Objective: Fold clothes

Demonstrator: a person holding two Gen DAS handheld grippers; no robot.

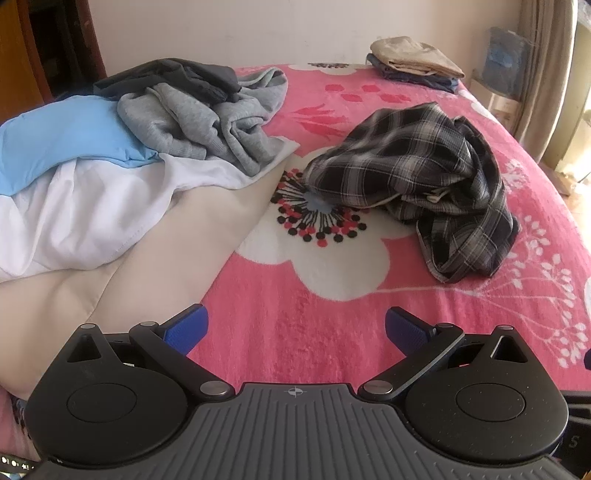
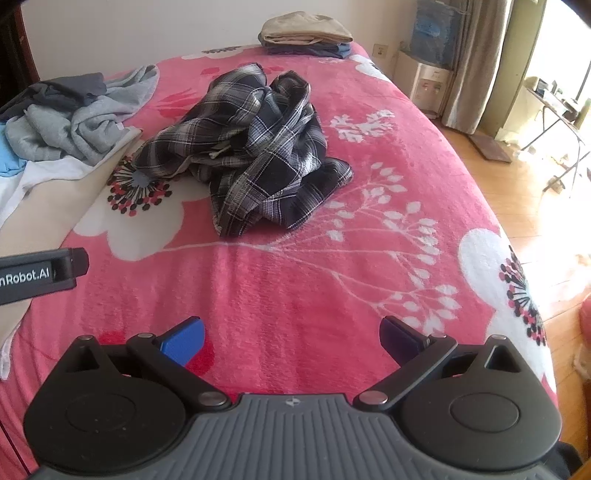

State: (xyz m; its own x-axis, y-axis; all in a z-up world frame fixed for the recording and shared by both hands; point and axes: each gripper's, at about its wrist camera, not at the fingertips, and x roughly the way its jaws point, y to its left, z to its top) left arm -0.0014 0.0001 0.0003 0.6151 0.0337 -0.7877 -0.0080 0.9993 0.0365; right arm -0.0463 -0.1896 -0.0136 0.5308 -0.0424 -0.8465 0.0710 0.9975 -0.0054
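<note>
A crumpled plaid shirt (image 2: 251, 155) lay near the middle of the bed (image 2: 369, 288), its long axis running from the near edge toward the far edge, where a folded stack (image 2: 306, 35) sat at the far right corner. Both the left gripper (image 1: 295, 328) and right gripper (image 2: 291, 339) were held wide, empty. "Robot.AI" could be read on the left gripper's side.

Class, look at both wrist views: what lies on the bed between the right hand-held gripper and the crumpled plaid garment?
Nothing: between the open right hand-held gripper and the plaid garment there is only bare pink floral blanket, clearest in the right wrist view.
</note>
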